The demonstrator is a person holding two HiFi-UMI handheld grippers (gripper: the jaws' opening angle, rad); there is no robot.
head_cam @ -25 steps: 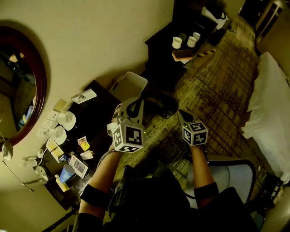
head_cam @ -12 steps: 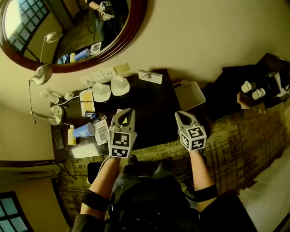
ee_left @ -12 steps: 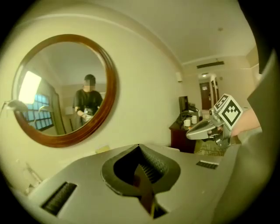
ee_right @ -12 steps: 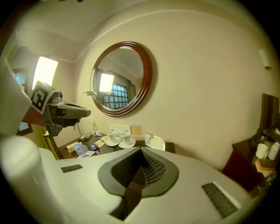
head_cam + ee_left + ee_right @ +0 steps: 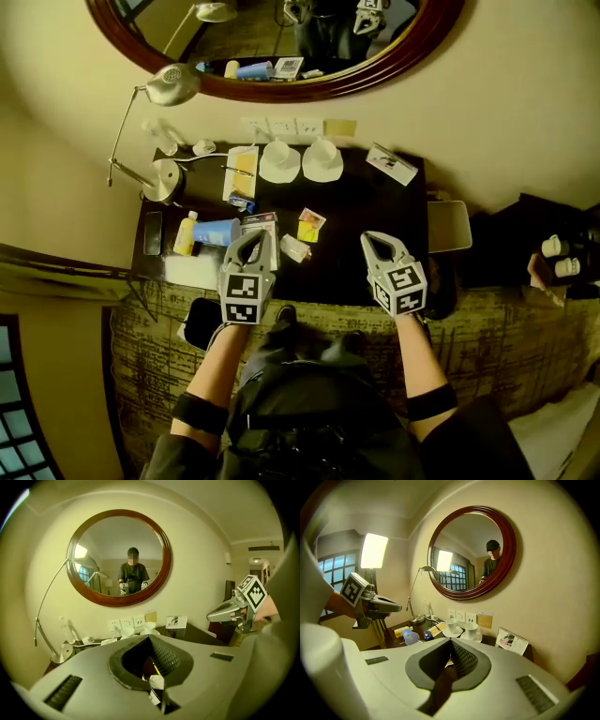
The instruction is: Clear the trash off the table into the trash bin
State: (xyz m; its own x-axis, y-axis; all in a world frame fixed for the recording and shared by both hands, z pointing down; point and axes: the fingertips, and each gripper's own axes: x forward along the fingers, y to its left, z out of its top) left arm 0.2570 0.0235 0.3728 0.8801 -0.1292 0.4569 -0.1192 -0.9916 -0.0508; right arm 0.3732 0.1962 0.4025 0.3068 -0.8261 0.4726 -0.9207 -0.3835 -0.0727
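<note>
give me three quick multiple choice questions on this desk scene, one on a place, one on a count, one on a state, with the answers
1. Where is the trash bin relative to the table?
A) on top of it
B) beside its right end, in the head view
C) beside its left end, under the lamp

2. How many white cups stand at the back of the table?
A) one
B) two
C) four

3. What state are the left gripper and right gripper in?
A) both shut, empty
B) both wide open
C) left shut on a blue cup

Answers: B, the bin sits just off the tabletop's right edge; B, two cups stand side by side; A, each gripper view shows it closed with nothing held.
</note>
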